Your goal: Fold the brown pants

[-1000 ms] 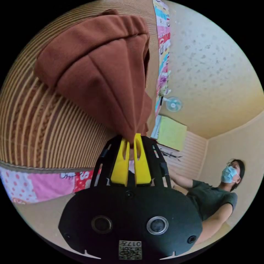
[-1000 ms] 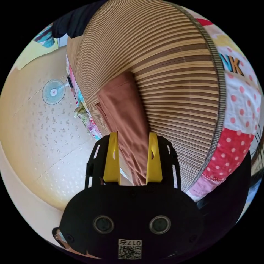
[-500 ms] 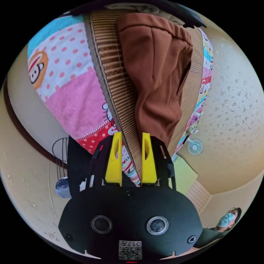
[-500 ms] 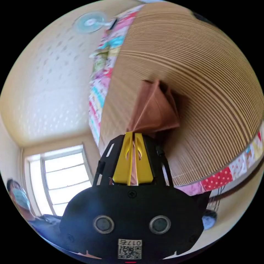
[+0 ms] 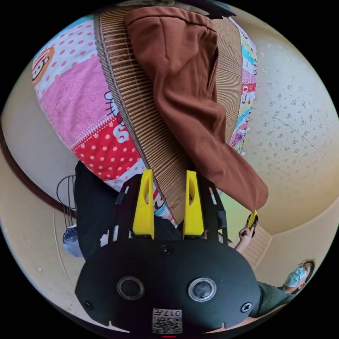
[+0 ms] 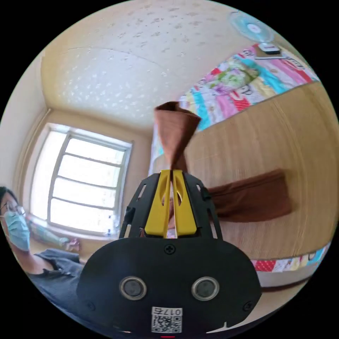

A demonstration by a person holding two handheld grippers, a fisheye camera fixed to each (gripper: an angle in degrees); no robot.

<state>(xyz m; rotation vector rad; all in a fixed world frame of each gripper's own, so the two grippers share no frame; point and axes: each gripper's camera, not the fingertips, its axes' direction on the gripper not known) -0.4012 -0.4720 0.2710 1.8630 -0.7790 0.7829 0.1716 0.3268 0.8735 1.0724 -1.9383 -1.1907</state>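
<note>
In the right gripper view, the right tool [image 6: 172, 201] has its yellow jaws pressed together on a gathered end of the brown pants [image 6: 175, 132], which rises toward 12 o'clock from the jaw tips. The rest of the garment lies on the slatted bamboo mat [image 6: 282, 141] toward 3 o'clock.

To do this fold well, the pinch should hold firm while the lifted end is carried across the resting part and lowered flat, edges matched, so nothing bunches.

In the left gripper view, the left tool [image 5: 167, 204] stands with jaws apart and nothing between them. Just beyond its tips, the pants stretch from 12 o'clock down to 4 o'clock, where the other tool's yellow tip grips the end.

This view alone shows the whole span of the cloth, the patchwork quilt [image 5: 88, 116] under the mat, and the free tool. The right gripper view alone shows the pinch up close and a window [image 6: 88, 183] at 9 o'clock.
</note>
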